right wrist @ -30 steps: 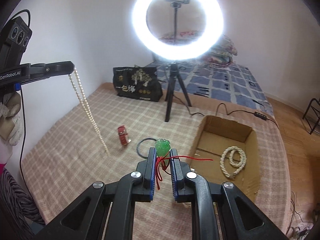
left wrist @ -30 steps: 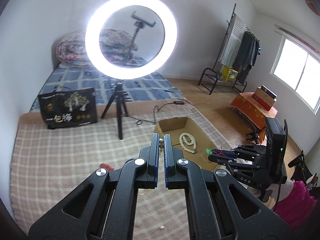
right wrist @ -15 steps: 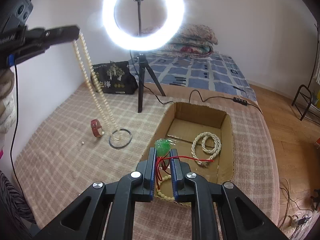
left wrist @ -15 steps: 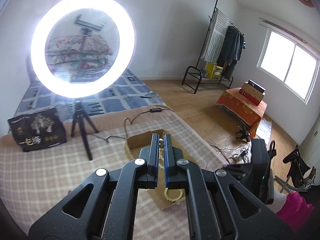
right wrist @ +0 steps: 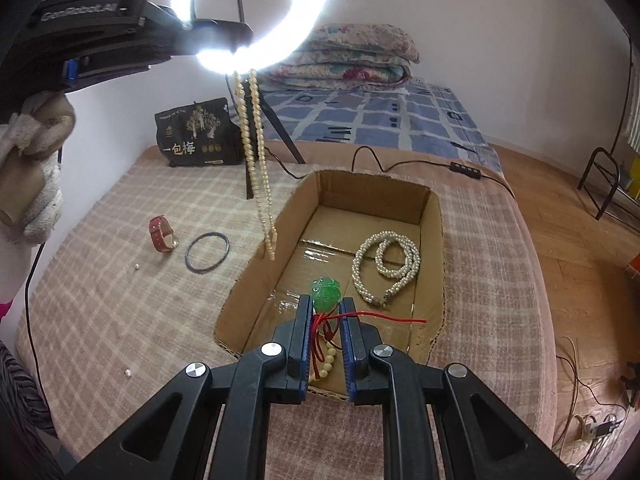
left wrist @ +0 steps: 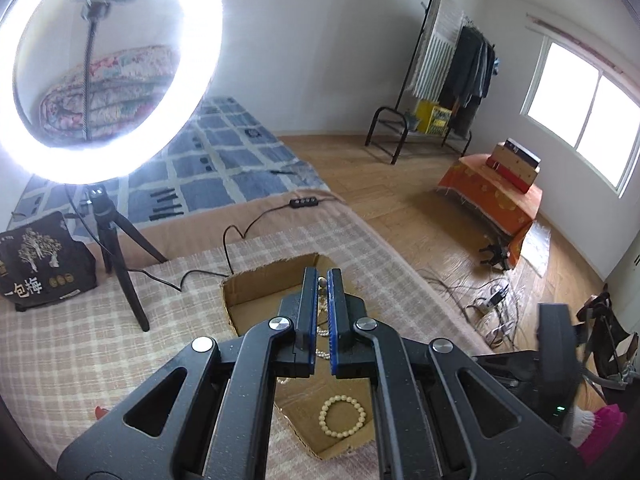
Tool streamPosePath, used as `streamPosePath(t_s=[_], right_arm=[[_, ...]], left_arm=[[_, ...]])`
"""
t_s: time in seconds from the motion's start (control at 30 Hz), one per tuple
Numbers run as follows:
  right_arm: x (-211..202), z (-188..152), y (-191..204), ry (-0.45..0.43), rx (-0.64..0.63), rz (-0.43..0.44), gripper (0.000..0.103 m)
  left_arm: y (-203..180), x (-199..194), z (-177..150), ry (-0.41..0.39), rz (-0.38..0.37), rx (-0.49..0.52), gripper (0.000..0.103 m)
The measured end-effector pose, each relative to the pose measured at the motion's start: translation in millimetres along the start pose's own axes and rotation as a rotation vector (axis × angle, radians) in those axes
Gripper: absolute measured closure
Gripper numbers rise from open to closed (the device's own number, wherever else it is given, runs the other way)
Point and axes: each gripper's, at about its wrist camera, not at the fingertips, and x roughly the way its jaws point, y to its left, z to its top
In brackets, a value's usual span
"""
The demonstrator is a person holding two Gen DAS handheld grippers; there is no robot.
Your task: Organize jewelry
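My left gripper (left wrist: 322,276) is shut on a long pearl necklace (right wrist: 256,152); in the right wrist view it hangs from the left gripper (right wrist: 236,38) down to the left wall of the open cardboard box (right wrist: 434,216). My right gripper (right wrist: 325,304) is shut on a green pendant (right wrist: 326,289) with a red cord (right wrist: 384,316), held over the near end of the box. A coiled pearl necklace (right wrist: 386,266) lies inside the box. A beaded bracelet (left wrist: 342,416) lies in the box in the left wrist view.
A red-strap watch (right wrist: 162,234), a black ring (right wrist: 207,251) and loose pearls (right wrist: 128,373) lie on the checked blanket left of the box. A ring light on a tripod (left wrist: 116,240) and a black bag (right wrist: 196,134) stand behind. A cable (right wrist: 400,164) runs past the box.
My left gripper has carried the long pearl necklace rightward from over the blanket to the box's left wall. My right gripper with the pendant has moved forward over the box.
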Motion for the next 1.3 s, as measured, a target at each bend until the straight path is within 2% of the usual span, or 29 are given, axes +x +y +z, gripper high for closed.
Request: streamPosePath(t_s=[0.3,0.63,0.7,0.73,0.77,0.8,0.83,0.87,0.9,1.07,1.3], right_arm=[[14,-8,-8,0.041,0.01,-0.005,0.092],[23,-12,-7,0.061,-0.006,-0.007,0.089],[23,-11,-5,0.057,-0.007,0.005,0.077],[22,-10,-3,0.054,-0.008,0.009,0.065],[22,-10,-2,0.052,-0.011,0.007,0.047],[21,-10,0,0.043,-0.017,-0.003,0.039],[19,-10,2,0.029,-0.026,-0.014,0.028],[18,-9,5,0.021,-0.034,-0.019,0.023],[17,-9,6,0.018,-0.041,-0.018,0.022],[12,-7,14,-0.001,-0.054,-0.042,0.006],[10,-6,24,0.007,-0.08,-0.071,0.006]], left_arm=[[0,52,-11,0.087,0.054,0.017,0.101],[-4,70,-19,0.134,0.075,0.038,0.101],[-6,70,-20,0.131,0.083,0.051,0.101],[-8,71,-21,0.137,0.084,0.057,0.101],[-8,71,-21,0.146,0.079,0.061,0.098],[-10,72,-22,0.155,0.083,0.067,0.088],[-11,71,-23,0.155,0.094,0.072,0.062],[-12,69,-24,0.145,0.103,0.078,0.04],[-13,66,-24,0.127,0.109,0.081,0.035],[-11,58,-23,0.121,0.11,0.073,0.032],[-10,44,-24,0.118,0.126,0.086,0.032]])
